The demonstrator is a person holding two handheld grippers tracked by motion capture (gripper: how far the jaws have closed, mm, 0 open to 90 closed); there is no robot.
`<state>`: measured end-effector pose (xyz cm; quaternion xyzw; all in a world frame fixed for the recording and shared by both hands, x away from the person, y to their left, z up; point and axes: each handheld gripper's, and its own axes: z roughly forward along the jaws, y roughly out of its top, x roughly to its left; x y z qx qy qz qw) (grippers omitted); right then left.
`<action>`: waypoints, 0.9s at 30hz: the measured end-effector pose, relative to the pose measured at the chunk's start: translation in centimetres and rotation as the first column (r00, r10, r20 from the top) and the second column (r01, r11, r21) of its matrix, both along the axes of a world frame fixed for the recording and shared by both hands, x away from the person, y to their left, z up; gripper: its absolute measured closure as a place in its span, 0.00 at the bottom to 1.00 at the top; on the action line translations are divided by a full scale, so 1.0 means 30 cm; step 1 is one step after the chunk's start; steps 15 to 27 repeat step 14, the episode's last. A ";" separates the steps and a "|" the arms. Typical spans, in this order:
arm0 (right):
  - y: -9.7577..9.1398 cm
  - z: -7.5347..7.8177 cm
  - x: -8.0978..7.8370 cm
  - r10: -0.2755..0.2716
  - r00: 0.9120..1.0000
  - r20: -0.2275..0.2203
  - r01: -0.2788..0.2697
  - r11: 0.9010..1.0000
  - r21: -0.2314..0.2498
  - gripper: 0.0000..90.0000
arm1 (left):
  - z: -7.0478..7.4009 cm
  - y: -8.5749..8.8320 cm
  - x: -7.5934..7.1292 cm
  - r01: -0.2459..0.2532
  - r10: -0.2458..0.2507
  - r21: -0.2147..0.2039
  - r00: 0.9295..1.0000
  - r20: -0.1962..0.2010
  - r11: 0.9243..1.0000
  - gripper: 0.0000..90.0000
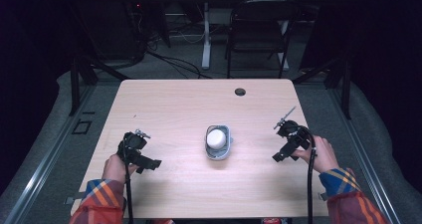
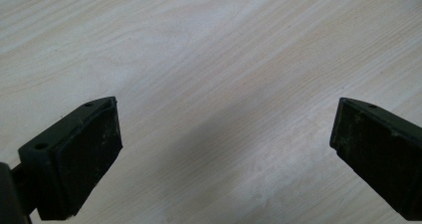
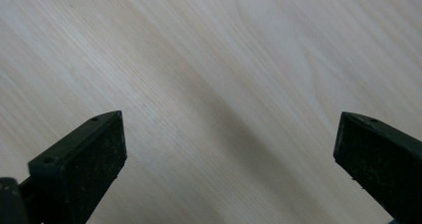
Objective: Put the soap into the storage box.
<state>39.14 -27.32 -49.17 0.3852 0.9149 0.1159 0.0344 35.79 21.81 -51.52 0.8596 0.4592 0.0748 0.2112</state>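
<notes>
A small grey container [image 1: 219, 143] with a white rounded object [image 1: 217, 137] in it stands at the middle of the light wooden table [image 1: 179, 104]. My left gripper [image 1: 149, 164] hovers over the table's front left, held by a hand. Over the front right my right gripper [image 1: 279, 156] points down at the wood. In the left gripper view the left gripper [image 2: 226, 134] is open, its jaws wide apart over bare wood. The right gripper [image 3: 229, 144] in its own view is open too, with nothing between its jaws.
A round cable hole [image 1: 240, 91] sits near the table's far edge. Behind the table stand a dark folding chair [image 1: 259, 30] and a white desk leg [image 1: 206, 35]. Cables trail from both grippers toward the front edge.
</notes>
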 end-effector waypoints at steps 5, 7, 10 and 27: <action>-0.045 -0.084 -0.034 -0.046 0.998 -0.044 0.046 0.999 -0.006 0.00 | 0.002 0.001 -0.003 0.011 -0.011 -0.009 1.000 0.007 1.000 0.00; -0.059 -0.098 -0.030 -0.055 0.996 -0.072 0.053 0.998 -0.032 0.00 | -0.001 -0.001 -0.004 0.020 -0.020 -0.006 1.000 0.008 1.000 0.00; -0.067 -0.103 -0.020 -0.068 0.996 -0.060 0.064 0.996 -0.066 0.00 | -0.002 -0.004 -0.003 0.026 -0.026 -0.001 1.000 0.000 1.000 0.00; -0.065 -0.105 -0.018 -0.067 0.996 -0.056 0.062 0.995 -0.078 0.00 | -0.003 -0.005 -0.003 0.027 -0.027 0.002 1.000 -0.002 1.000 0.00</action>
